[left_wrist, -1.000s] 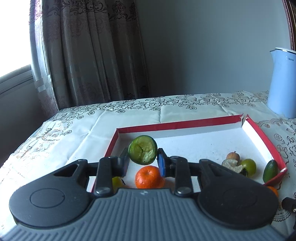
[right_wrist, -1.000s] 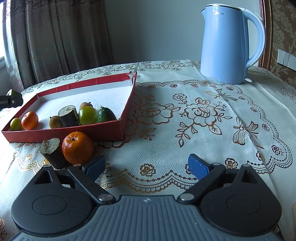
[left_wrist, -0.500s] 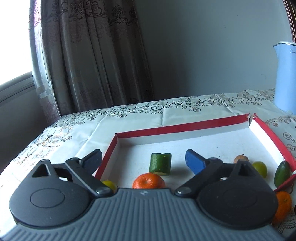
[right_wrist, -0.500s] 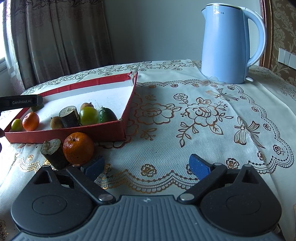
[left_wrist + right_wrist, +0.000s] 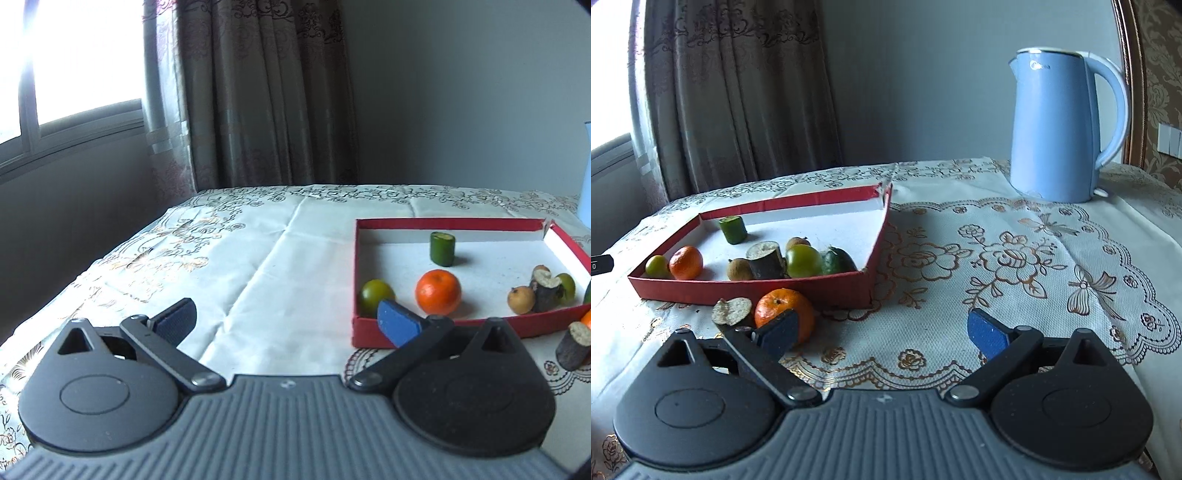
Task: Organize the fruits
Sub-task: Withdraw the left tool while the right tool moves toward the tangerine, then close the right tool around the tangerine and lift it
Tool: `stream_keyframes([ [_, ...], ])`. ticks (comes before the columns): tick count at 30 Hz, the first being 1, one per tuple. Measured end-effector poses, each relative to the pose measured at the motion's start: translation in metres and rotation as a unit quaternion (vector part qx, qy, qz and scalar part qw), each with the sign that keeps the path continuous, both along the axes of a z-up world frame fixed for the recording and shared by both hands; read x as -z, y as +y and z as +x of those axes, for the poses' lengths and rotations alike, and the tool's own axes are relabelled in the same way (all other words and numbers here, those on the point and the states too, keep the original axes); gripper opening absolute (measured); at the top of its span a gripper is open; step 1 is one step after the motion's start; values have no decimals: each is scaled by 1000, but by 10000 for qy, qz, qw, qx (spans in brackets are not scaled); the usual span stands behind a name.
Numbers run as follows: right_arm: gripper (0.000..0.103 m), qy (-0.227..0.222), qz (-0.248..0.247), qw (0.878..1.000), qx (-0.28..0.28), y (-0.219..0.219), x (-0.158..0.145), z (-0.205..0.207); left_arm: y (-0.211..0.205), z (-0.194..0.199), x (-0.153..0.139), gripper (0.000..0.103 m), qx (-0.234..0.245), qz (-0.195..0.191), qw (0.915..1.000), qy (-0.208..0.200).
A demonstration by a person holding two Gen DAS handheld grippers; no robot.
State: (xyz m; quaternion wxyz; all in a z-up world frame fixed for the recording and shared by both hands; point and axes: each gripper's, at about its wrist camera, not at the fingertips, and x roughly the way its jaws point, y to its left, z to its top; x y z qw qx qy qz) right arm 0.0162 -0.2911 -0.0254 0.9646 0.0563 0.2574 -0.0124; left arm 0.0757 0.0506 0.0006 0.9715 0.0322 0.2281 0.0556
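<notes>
Red box [image 5: 443, 328] edge beside left gripper [image 5: 291, 319], fingers [image 5: 177, 319] just opened, empty.

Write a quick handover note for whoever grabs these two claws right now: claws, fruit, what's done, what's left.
Left claw: jaws have just been opening, nothing between them, beside the red tray.
Right claw: open, empty, near the loose orange.
Done: green cucumber piece stands in the tray with the other fruit.
Left: the orange and the dark cut piece lie on the tablecloth outside the tray.
</notes>
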Motion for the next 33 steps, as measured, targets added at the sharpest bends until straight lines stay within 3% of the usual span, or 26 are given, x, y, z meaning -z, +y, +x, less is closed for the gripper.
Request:
stream_keyframes([
  [6, 98, -298, -815, 9951, -484, 37, -6, -9, 31, 7, 13, 103, -337, -476, 9983, 25],
  [15, 97, -12, -1170, 9910, -657, 53, -1, 5, 24, 2, 15, 103, -148, -317, 9994, -57],
  [18, 88, 108, -1226, 9899, -711, 56, 1, 12, 25, 3, 16, 103, -144, -357, 9993, -35],
  [20, 76, 246, -1200, 9895, -764, 58, 3, 18, 26, 4, 16, 103, -146, -396, 9991, -8],
  [28, 64, 423, -1084, 9887, -942, 60, 5, 32, 28, 6, 16, 103, -142, -449, 9989, 57],
  [33, 48, 470, -980, 9881, -1087, 66, 6, 40, 30, 9, 17, 103, -160, -496, 9986, 126],
])
